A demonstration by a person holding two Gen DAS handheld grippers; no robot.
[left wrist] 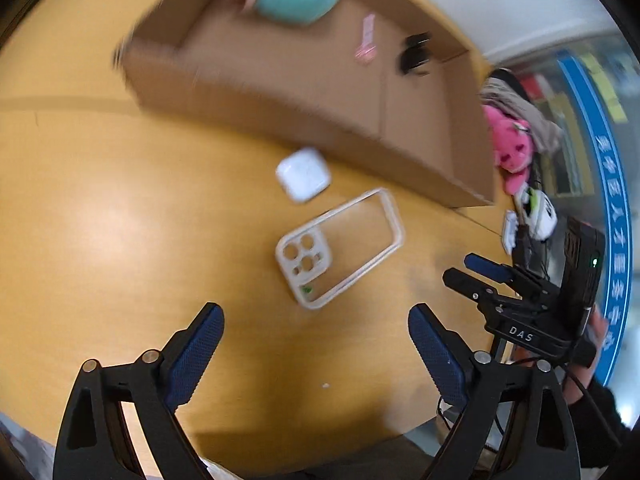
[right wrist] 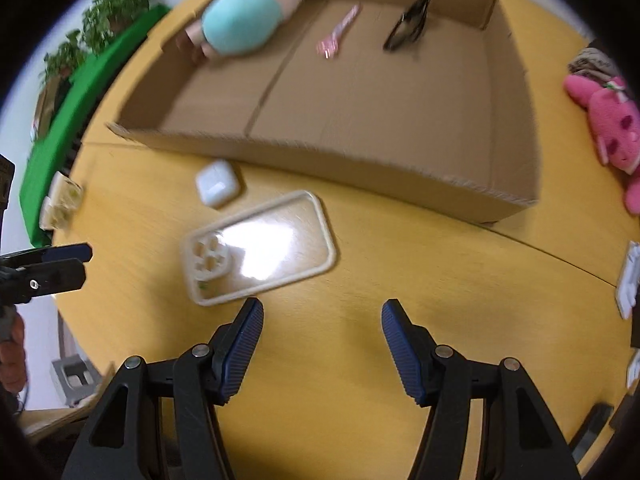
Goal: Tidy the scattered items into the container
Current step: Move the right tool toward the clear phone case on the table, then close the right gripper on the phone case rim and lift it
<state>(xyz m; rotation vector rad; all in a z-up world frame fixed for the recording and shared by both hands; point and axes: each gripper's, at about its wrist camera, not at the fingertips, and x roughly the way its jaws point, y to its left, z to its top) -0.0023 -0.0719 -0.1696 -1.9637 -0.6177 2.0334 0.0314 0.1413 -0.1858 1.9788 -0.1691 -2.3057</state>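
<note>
1. The clear phone case [right wrist: 258,248] lies flat on the yellow table [right wrist: 400,300], camera cut-outs toward the near left. The white earbud case [right wrist: 218,188] sits just beyond it, close to the near wall of the cardboard box [right wrist: 360,168].
2. Inside the box already: a teal plush [right wrist: 240,20] at the far left, a pink strip [right wrist: 338,36] and a dark object [right wrist: 408,24], too blurred to name.
3. The right gripper [right wrist: 322,340] hangs over bare table just right of the phone case, jaws wide, nothing between them. The left gripper [left wrist: 316,348] is likewise wide and empty, near the case's near edge.
4. Risks, as I judge them: the case is thin and flat, so the pads may slide off its rim or push it away; both grippers closing in on one item could collide.
5. A pink plush [right wrist: 612,128] right of the box also waits.
</note>
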